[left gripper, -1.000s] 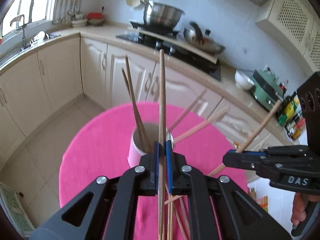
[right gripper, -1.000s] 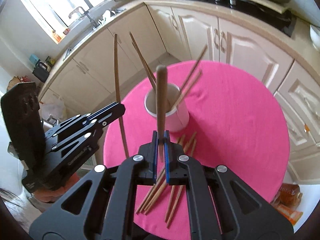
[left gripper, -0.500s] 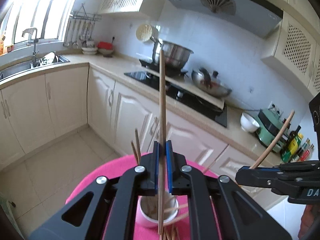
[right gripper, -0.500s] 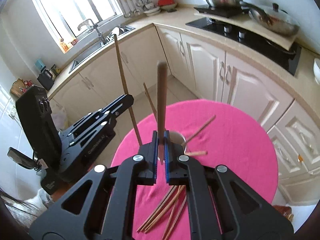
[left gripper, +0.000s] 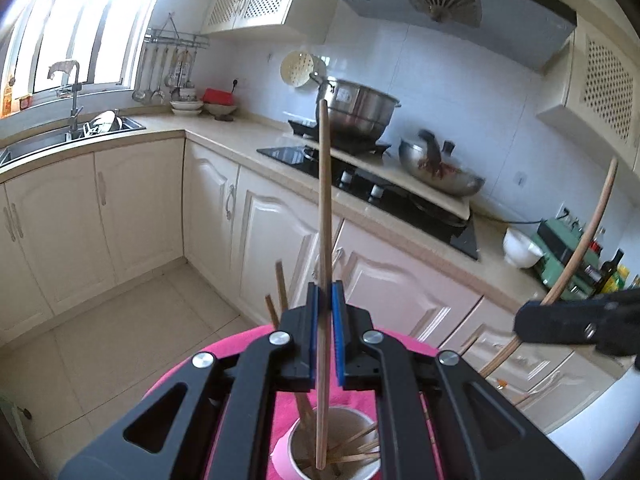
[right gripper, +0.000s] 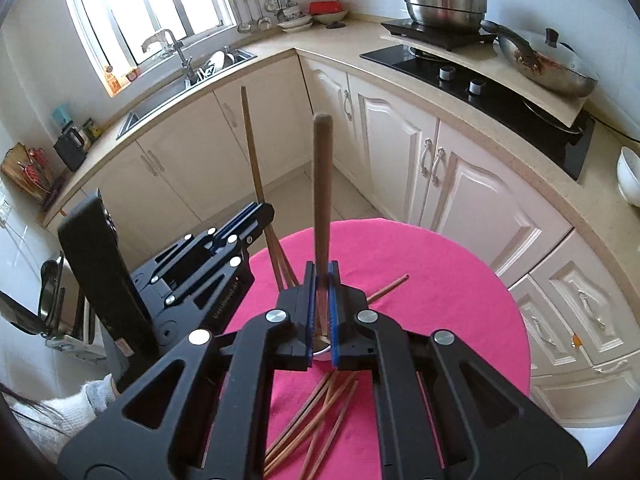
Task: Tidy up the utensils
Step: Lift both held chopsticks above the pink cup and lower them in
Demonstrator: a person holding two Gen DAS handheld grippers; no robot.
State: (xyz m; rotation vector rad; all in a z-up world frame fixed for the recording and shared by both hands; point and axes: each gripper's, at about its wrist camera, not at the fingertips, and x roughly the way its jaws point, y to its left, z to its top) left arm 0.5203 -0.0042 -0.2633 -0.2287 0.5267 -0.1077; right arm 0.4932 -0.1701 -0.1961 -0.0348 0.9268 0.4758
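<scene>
Round table under a pink cloth (right gripper: 440, 300), centre to lower right of the right wrist frame. On it: a loose heap of brown chopsticks (right gripper: 316, 420) at bottom centre, some crossing; a white cup (left gripper: 332, 448) at the bottom of the left wrist frame, sticks standing inside it.

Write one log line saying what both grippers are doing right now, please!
left gripper: shut on chopstick over cup | right gripper: shut on second chopstick | loose chopsticks on pink tablecloth
</scene>
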